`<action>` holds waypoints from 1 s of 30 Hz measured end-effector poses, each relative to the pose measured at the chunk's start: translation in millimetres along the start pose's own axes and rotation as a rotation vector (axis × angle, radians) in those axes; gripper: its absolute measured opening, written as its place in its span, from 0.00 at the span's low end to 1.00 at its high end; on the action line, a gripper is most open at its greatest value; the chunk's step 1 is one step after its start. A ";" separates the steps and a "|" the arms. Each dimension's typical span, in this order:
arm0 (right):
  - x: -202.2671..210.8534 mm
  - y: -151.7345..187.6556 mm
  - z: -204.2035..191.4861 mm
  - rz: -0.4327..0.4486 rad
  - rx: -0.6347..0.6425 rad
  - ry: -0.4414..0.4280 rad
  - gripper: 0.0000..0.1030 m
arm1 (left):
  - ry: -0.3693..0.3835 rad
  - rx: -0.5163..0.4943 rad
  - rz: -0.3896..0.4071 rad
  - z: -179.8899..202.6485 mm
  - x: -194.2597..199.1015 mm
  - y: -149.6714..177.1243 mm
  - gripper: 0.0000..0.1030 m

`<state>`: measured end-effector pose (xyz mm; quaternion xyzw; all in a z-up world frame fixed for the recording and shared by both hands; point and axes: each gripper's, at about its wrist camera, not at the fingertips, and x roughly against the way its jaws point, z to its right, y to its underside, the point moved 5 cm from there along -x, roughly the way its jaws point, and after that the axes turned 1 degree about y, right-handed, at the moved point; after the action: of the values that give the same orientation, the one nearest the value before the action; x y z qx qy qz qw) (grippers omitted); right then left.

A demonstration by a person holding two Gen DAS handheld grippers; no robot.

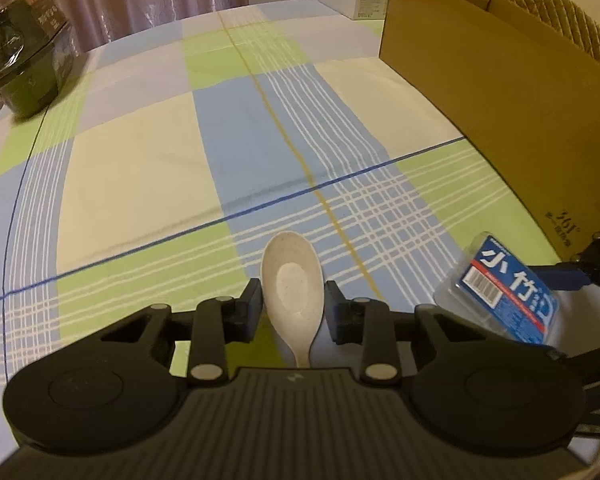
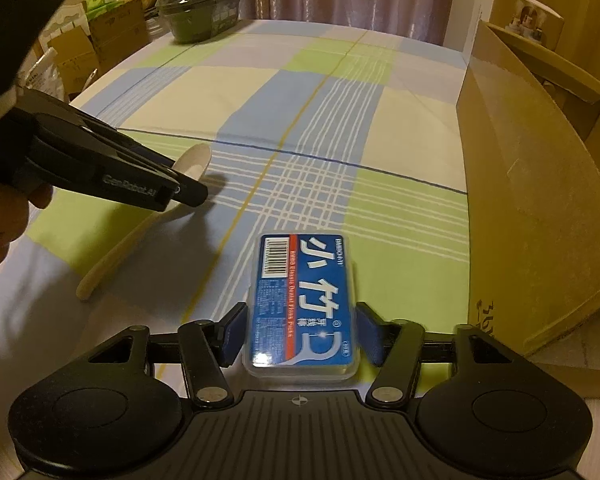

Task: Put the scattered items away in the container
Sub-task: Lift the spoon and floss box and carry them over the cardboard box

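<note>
The left gripper (image 1: 292, 306) has its jaws drawn in narrow around the bowl of a cream spoon (image 1: 294, 292); the left pad touches the bowl's edge, the right pad sits just beside it, and whether it presses cannot be told. From the right wrist view the left gripper (image 2: 188, 194) points down at the spoon (image 2: 140, 224), whose long handle runs back across the checked cloth on the tabletop (image 2: 320, 128), its tip resting on the cloth.

The right gripper (image 2: 300, 334) stands with jaws wide, a blue-labelled clear box of dental floss picks (image 2: 304, 300) lying flat between them; small gaps show on both sides, so the blue pads do not grip it. The box (image 1: 500, 288) lies near the spoon.

An open cardboard box (image 2: 532, 208) stands on the cloth to the right of both things, well clear of the spoon and nearer the floss box. A dark wrapped bowl (image 1: 24, 52) sits at the far left edge.
</note>
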<state>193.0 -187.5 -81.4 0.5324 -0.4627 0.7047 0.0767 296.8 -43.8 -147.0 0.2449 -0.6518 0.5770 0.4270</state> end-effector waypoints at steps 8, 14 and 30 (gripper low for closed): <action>0.3 -0.1 2.2 0.015 -0.007 0.001 0.82 | 0.009 0.031 -0.007 2.0 12.8 10.0 0.26; -7.5 -6.3 1.4 0.013 0.009 0.005 0.67 | 0.017 0.042 -0.013 5.4 18.6 15.9 0.26; 41.6 -14.2 -4.2 0.049 0.001 0.029 0.57 | 0.040 0.046 0.003 33.0 61.6 20.8 0.26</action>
<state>181.2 -192.5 -39.1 0.5107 -0.4741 0.7142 0.0659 239.1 -60.4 -105.6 0.2421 -0.6301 0.5973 0.4331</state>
